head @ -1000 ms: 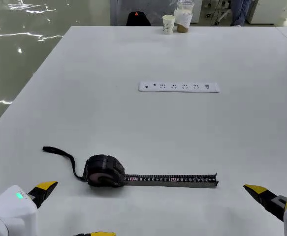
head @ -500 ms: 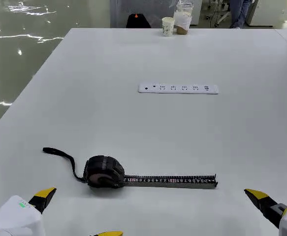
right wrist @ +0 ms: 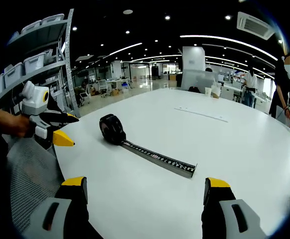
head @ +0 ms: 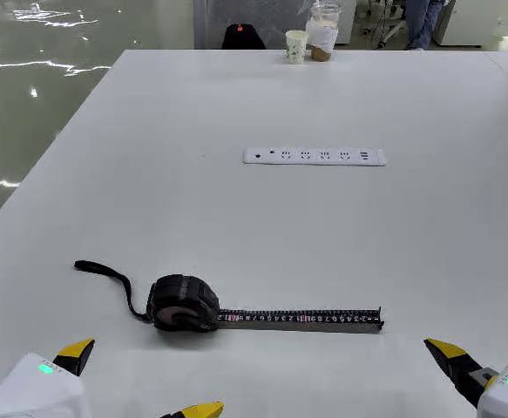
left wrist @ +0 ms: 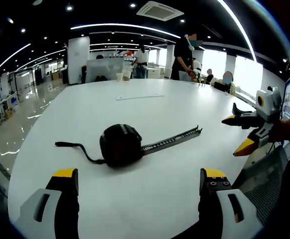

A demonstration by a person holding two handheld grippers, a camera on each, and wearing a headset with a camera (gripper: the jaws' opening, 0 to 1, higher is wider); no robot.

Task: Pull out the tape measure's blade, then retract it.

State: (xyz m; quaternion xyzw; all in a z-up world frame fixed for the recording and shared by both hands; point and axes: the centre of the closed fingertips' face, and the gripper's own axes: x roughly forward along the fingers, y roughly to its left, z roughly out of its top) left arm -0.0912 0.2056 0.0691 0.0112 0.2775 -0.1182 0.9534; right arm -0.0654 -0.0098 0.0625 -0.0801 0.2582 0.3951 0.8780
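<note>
left tongs [left wrist: 138,175]: yellow-tipped, jaws spread wide with nothing between them. They sit low at the near left edge of the white desk [head: 236,209] and point toward the tape measure. In the right gripper view a hand holds them.
thin black wrist strap [head: 105,274]: lies flat on the desk, curling away to the left from the case it is fixed to.
black round-cased tape measure [head: 182,303]: rests on the desk at near centre-left, between the two tongs and apart from both. Its round side faces the person.
dark numbered blade [head: 301,318]: pulled out of the case and lying flat on the desk, running straight to the right. Its hooked end is free.
right tongs [right wrist: 145,182]: yellow-tipped, jaws wide apart and gripping nothing. They are at the near right edge of the desk, near the blade's hooked end but not touching it.
long white power strip [head: 314,157]: lies flat mid-desk, well beyond the tape measure.
small paper cup [head: 297,45]: stands at the desk's far edge.
clear plastic cup [head: 323,35]: stands just right of the paper cup.
</note>
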